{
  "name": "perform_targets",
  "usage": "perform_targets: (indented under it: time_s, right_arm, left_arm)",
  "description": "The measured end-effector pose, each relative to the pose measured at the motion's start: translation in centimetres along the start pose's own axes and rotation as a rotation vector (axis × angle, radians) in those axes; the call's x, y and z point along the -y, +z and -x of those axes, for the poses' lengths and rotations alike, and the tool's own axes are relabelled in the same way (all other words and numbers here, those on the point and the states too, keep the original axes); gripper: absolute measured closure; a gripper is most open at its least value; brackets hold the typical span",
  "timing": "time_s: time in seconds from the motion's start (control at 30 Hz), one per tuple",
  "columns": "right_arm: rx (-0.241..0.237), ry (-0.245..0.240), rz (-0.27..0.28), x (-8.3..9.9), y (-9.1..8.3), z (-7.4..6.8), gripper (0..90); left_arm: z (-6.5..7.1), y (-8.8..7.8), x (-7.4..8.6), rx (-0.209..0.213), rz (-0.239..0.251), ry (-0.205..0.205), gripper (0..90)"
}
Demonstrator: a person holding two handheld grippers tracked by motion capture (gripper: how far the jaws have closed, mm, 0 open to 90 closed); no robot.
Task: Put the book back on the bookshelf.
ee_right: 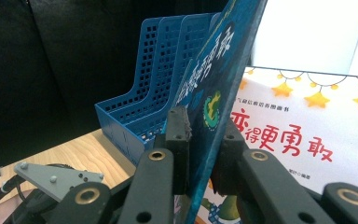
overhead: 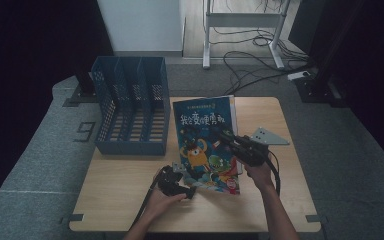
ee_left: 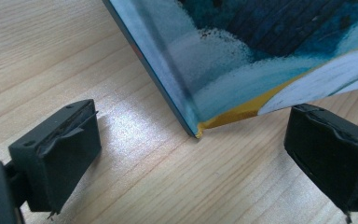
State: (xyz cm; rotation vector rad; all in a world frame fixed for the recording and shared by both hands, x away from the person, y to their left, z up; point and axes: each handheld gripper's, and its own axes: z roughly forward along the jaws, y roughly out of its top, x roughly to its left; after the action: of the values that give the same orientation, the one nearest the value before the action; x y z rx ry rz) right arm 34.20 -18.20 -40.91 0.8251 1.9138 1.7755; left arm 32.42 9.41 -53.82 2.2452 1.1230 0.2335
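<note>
Dim room, dark drapes on both sides, a white desk frame and loose cables on the floor at the back. The wooden table (overhead: 130, 200) sits in the middle on grey floor mats.

Biggest thing on the table: the blue file rack (overhead: 131, 105) at back left, three slots, open tops facing up. Looks like where the book is headed, so you keep it close by.

Next, the blue picture book (overhead: 202, 135), just right of the rack. You hold it tilted up off the table, its near lower corner resting on the wood; in the left gripper view that book corner (ee_left: 196, 133) touches the table. Probably you stand it up so it can slide into a slot edge-first.

Under it lies a second book (ee_right: 307, 135), white cover with stars and red characters, flat on the table.

Your right claw (overhead: 225, 136) is pressed together on the picture book's right edge, pinching the cover from both sides, seen up close in the right gripper view. That grip carries the tilt.

Your left claw (overhead: 194, 191) sits low at the near corner, jaws spread, not touching the book; the corner lies between the pads (ee_left: 56, 154). Judging by the pose, you are ready to steady the bottom edge so it does not skid.
</note>
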Motion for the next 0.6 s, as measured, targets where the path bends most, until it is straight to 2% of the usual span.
perform_targets:
  time_s: [0.23,0.43,0.6]
  right_arm:
    - [0.0,0.0,0.008,0.15,-0.22,-0.04,79.1]
    - [-0.009,0.012,0.021,0.13,0.15,0.22,79.7]
    - [-0.005,-0.007,0.016,-0.14,0.44,0.05,79.6]
  left_arm:
    - [-0.07,0.08,-0.09,-0.007,0.0,0.0,3.2]
    - [-0.24,0.29,-0.34,-0.023,0.008,-0.016,3.2]
    - [-0.43,0.33,-0.48,-0.022,0.006,-0.02,3.2]
